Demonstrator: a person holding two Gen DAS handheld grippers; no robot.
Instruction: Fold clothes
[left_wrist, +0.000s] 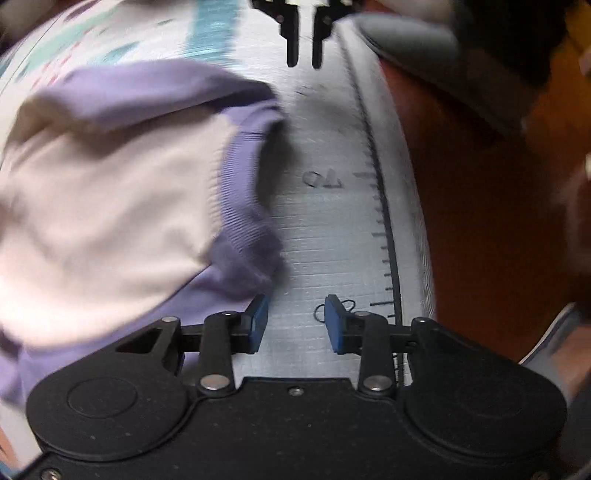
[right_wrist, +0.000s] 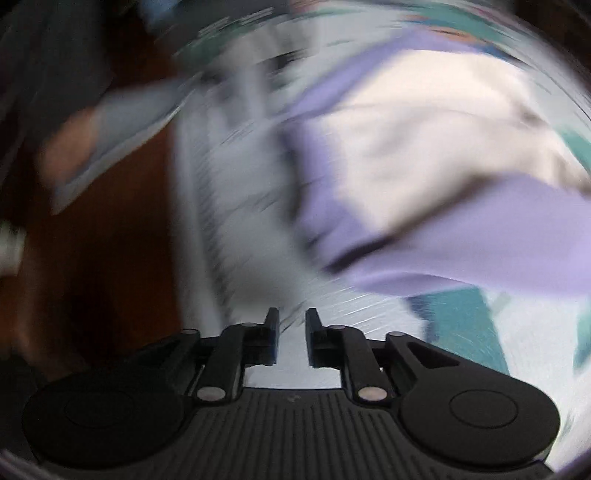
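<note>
A lilac and cream garment (left_wrist: 122, 206) lies bunched on a pale grey mat (left_wrist: 325, 236) printed with a ruler scale. My left gripper (left_wrist: 296, 323) points down at the mat just right of the garment's lilac hem; it is open, nothing between its blue pads (left_wrist: 258, 321). The right gripper (left_wrist: 304, 44) shows at the top of the left wrist view, fingers slightly apart above the mat. In the blurred right wrist view the right gripper (right_wrist: 291, 336) is open a little over bare mat, with the garment (right_wrist: 417, 177) lying ahead and to the right.
Beyond the mat's ruled edge (left_wrist: 388, 236) lies reddish-brown floor or table (left_wrist: 480, 221). A teal-patterned white cloth (left_wrist: 155, 33) lies under and past the garment. A person's sleeve and hand (right_wrist: 103, 136) show at the left of the right wrist view.
</note>
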